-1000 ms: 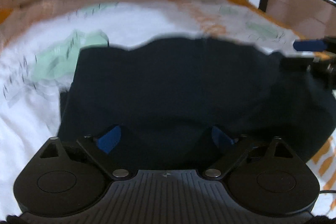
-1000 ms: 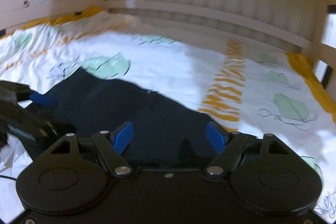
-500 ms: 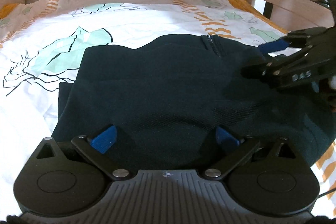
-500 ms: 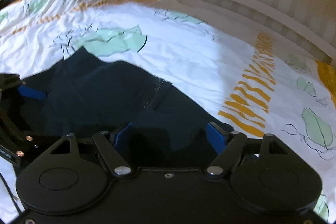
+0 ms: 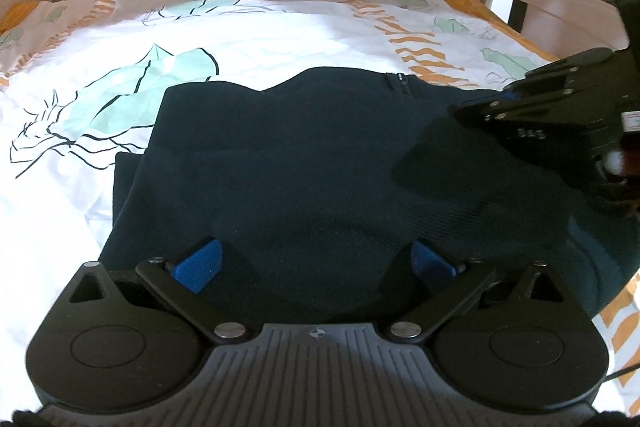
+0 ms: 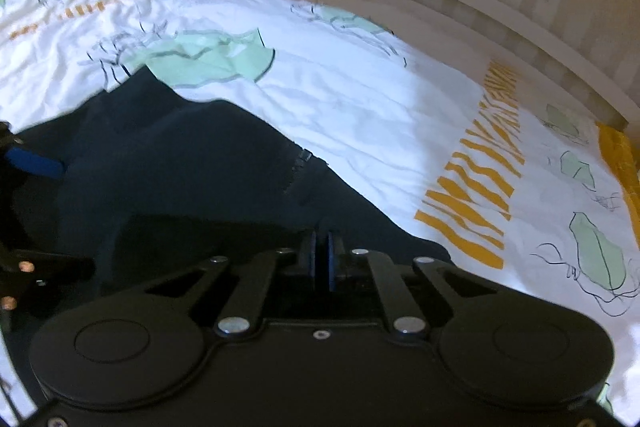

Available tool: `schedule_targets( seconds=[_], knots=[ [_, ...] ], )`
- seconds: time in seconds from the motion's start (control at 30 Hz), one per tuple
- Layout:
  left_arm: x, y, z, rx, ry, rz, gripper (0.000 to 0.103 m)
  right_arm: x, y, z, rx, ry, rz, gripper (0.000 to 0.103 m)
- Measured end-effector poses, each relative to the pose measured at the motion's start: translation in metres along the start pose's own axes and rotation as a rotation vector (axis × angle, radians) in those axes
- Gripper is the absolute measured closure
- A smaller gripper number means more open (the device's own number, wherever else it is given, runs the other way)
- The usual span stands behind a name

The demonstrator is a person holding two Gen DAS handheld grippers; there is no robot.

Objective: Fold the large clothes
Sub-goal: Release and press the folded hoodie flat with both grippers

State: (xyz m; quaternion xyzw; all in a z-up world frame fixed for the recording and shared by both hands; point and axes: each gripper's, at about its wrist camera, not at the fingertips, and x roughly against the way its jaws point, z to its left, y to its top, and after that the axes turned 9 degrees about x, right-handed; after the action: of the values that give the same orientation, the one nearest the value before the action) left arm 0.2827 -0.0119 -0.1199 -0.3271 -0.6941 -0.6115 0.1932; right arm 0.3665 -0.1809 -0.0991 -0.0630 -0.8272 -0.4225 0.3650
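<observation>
Dark garment (image 5: 320, 167) on bed (image 5: 280, 27) partly folded, more folds left. Right hand-held gripper (image 6: 323, 259) w/ pads together at its 5 o'clock edge, cloth pinched or not: can't tell; left hand-held gripper (image 5: 316, 265) spread apart at 6 o'clock hem.

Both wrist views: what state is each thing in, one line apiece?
Garment: dark, partly folded, flat on the bed.
Zipper: closed, at the far edge.
Left gripper: open, over the near hem.
Right gripper: shut; grip on cloth unclear.
Sheet: spread, slightly wrinkled.

Both wrist views low, angled down, sharing garment (image 5: 320, 167).
</observation>
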Motion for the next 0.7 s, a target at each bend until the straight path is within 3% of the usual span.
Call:
schedule_targets(
  seconds=[0.27,0.4,0.53,0.7],
  knots=[
    [-0.003,0.002,-0.002,-0.007,0.009,0.010,0.000,-0.022,-0.007,0.001,-0.063,-0.058,0.031,0.090],
    [-0.004,0.003,-0.002,-0.005,0.011,0.016,0.000,-0.021,-0.007,-0.004,-0.106,-0.092,0.037,0.058],
    [-0.004,0.005,-0.001,-0.004,0.009,0.025,0.000,-0.013,-0.013,-0.023,-0.236,-0.116,0.032,0.029],
    [0.004,0.009,0.008,0.022,-0.020,0.024,0.000,0.020,-0.024,-0.031,-0.333,-0.129,-0.016,0.024]
  ],
)
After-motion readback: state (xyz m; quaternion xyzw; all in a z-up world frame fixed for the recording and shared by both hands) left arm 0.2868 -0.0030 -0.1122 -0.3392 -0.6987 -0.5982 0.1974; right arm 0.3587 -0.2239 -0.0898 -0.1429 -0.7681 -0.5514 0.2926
